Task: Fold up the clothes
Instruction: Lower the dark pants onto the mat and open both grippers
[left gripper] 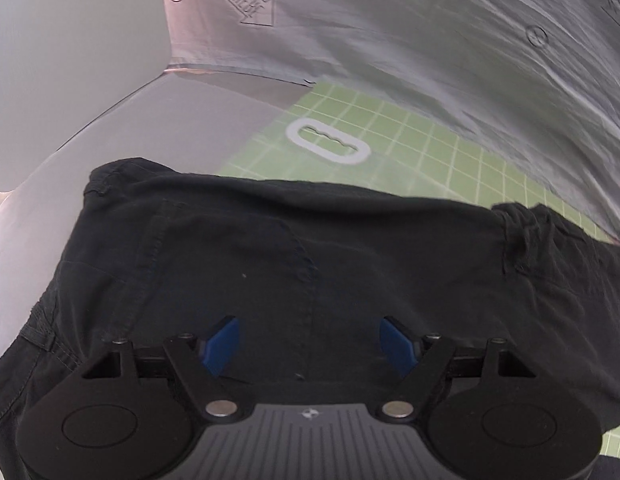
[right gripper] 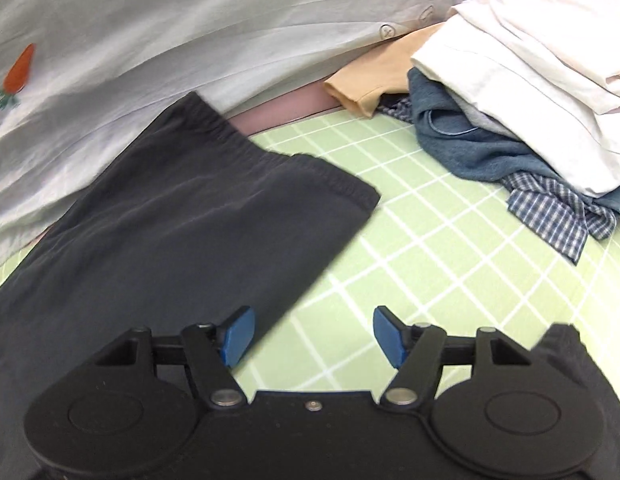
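A dark pair of shorts (left gripper: pixel 290 264) lies flat on the green grid mat (left gripper: pixel 429 148), filling the lower half of the left wrist view. My left gripper (left gripper: pixel 310 344) hovers over the dark cloth, open, blue pads apart with nothing between them. In the right wrist view the same dark shorts (right gripper: pixel 170 232) stretch from the left, their elastic waistband toward the upper middle. My right gripper (right gripper: pixel 313 338) is open over the mat (right gripper: pixel 429 264) at the garment's right edge; its left pad hangs over the cloth's edge, nothing pinched.
A pile of clothes (right gripper: pixel 521 116) sits at the right: white, blue, checked and tan pieces. A white sheet with carrot prints (right gripper: pixel 150 40) lies behind the mat. A white oval handle cutout (left gripper: pixel 327 140) marks the mat. Grey printed fabric (left gripper: pixel 429 40) fills the far side.
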A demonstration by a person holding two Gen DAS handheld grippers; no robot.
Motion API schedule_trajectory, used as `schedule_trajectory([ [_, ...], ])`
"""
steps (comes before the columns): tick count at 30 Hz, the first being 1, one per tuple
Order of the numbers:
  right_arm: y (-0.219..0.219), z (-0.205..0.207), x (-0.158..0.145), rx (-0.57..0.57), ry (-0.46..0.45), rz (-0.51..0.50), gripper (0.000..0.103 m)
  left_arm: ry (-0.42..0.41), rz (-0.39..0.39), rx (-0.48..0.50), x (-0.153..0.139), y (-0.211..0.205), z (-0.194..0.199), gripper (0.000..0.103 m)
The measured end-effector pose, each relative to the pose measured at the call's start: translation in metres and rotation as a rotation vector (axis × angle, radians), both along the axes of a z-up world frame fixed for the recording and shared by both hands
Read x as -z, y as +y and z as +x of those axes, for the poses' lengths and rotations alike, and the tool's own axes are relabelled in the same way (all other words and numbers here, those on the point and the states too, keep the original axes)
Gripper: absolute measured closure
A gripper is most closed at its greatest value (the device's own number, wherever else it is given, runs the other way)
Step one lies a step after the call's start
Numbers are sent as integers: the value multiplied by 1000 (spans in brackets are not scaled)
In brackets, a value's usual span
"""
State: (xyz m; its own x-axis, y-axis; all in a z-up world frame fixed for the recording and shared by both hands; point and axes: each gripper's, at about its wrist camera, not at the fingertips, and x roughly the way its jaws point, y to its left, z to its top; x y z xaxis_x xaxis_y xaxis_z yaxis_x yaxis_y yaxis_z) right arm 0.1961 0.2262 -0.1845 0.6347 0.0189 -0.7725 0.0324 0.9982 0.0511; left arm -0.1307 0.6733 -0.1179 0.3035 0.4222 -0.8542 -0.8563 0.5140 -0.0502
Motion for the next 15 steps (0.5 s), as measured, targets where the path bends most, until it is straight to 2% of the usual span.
schedule_trajectory([
  [4,-12,46,5,47,-33,12,31,-2,0,42,8,-28,18,25],
  [7,-19,70,16,94,-33,-16,32,60,2,61,13,-38,33,25],
  [9,-22,74,21,110,-31,-14,44,61,-14,71,12,-42,40,25],
  [11,-24,76,24,96,-38,1,48,58,-27,72,8,-44,47,25],
  [12,-24,76,24,71,-41,4,59,53,-23,75,5,-45,50,25],
  [13,-23,75,24,47,-44,7,63,48,-19,79,3,-46,53,25],
  [14,-23,75,25,22,-46,8,80,47,-15,83,0,-47,55,25],
  [15,-22,73,23,2,-46,-6,88,40,-10,87,-3,-49,56,25],
])
